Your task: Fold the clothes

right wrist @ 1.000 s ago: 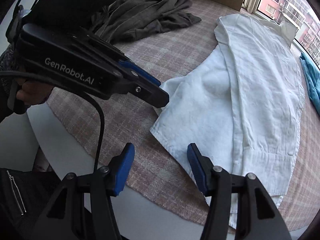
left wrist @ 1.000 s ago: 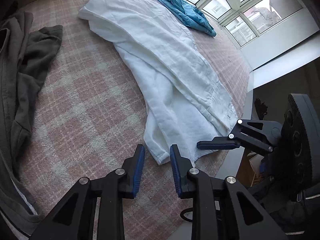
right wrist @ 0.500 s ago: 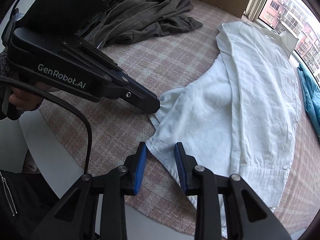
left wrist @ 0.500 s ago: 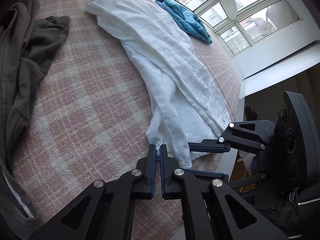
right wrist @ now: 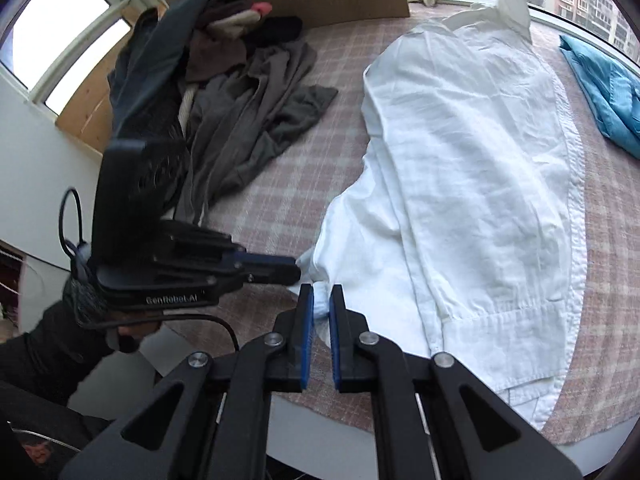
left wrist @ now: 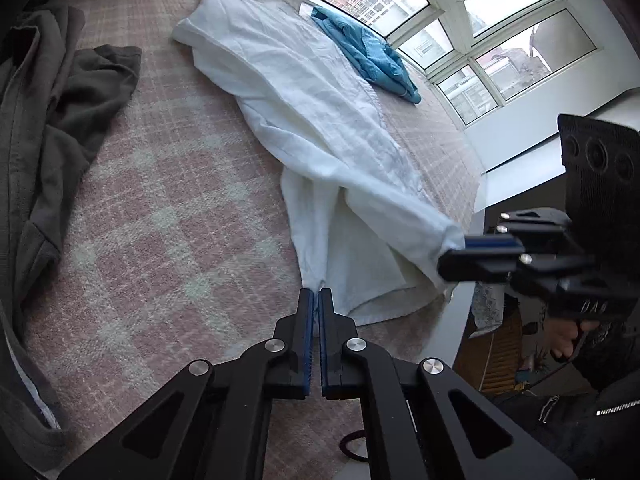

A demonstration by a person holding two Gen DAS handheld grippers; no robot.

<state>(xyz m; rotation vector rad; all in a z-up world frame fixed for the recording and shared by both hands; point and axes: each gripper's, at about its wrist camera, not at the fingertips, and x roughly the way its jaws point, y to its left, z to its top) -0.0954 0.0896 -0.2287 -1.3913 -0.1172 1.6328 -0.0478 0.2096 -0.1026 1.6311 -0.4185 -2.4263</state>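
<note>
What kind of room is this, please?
Probably a bedroom or sunroom in a flat: a bay window facing apartment blocks, a checked pink cover, and a white shirt laid out.

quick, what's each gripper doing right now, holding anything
Left gripper: shut on the near edge of the white shirt.
Right gripper: its jaws have just been closing; now shut on a bunched corner of the white shirt.

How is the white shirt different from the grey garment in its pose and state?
The white shirt lies stretched out long on the checked cover; the grey garment lies crumpled in a heap. The left gripper and right gripper each pinch the white shirt's near edge; nothing holds the grey garment. Both rest on the same cover.
</note>
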